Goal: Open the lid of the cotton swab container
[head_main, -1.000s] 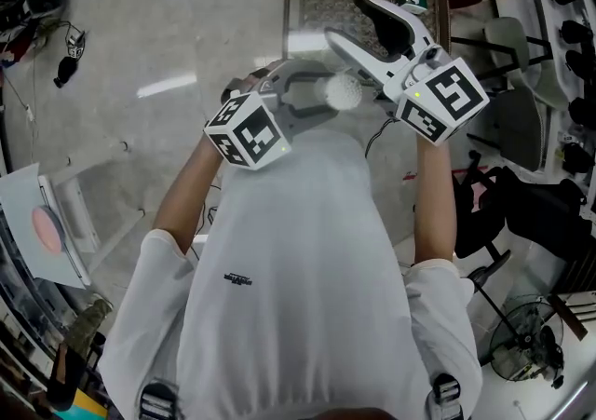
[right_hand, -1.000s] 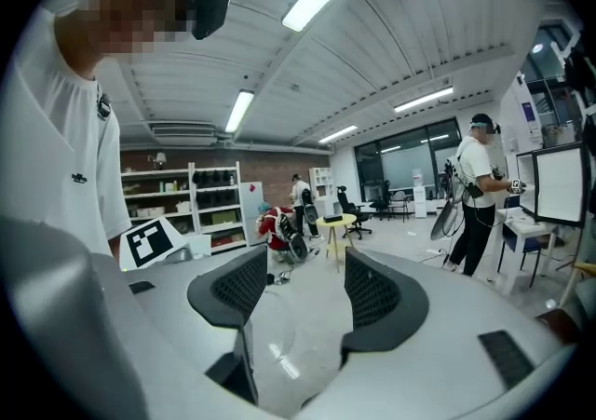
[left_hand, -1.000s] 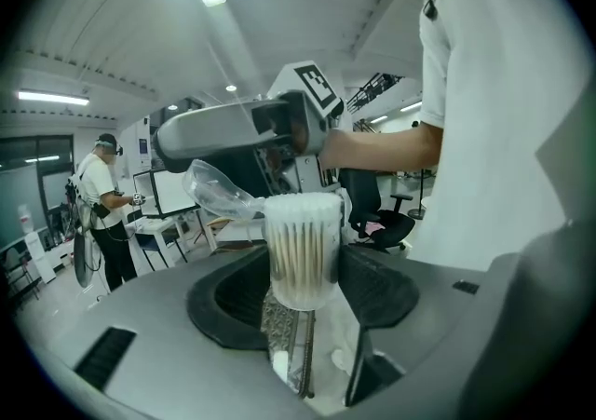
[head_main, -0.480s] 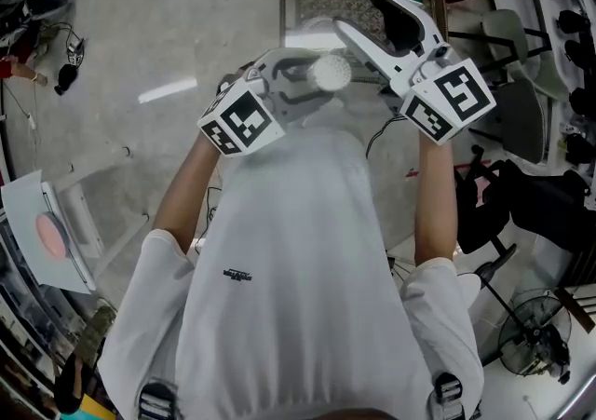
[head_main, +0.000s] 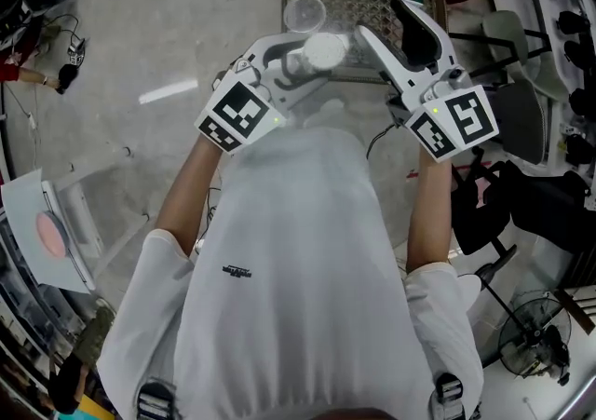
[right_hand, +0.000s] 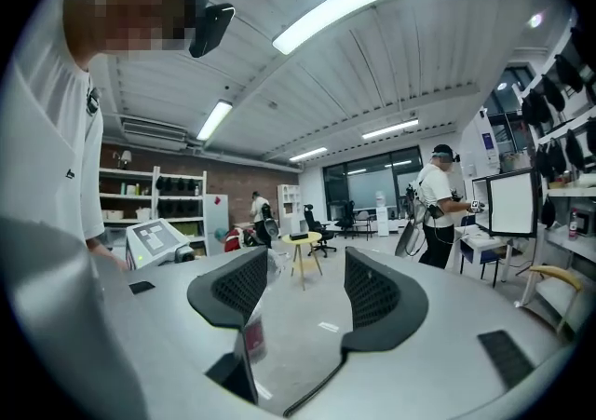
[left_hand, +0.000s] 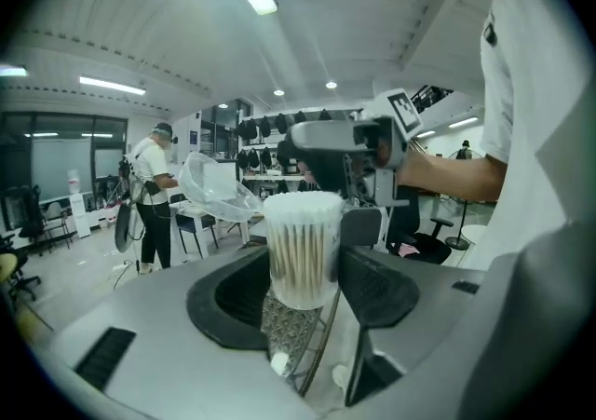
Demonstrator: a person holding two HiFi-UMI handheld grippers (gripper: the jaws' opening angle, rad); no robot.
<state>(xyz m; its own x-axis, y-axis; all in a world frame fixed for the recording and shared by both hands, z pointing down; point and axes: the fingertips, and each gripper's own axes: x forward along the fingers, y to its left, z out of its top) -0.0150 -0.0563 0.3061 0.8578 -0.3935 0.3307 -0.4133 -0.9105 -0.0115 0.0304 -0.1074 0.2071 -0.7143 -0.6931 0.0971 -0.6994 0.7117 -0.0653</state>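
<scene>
Swab ctnr (left_hand: pixel 300 246) upright, lid (left_hand: pixel 212 187) open

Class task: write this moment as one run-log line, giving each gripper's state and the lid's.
left gripper: shut on cotton swab container | right gripper: open, empty | lid: off the top, tilted beside it

Head cam: on the person's head, looks steeply down past the shirt (head_main: pixel 298 250) onto left gripper (head_main: pixel 312 62) & right gripper (head_main: pixel 386 22), floor (head_main: pixel 168 36) below. Left gripper cam: sits behind its jaws, approx level, v. close on the cotton swab container (left_hand: pixel 300 237), right gripper beyond; head cam shares both. Right gripper cam: same mount, faces the open room, left gripper's cube (right_hand: pixel 154 241) at left.
</scene>
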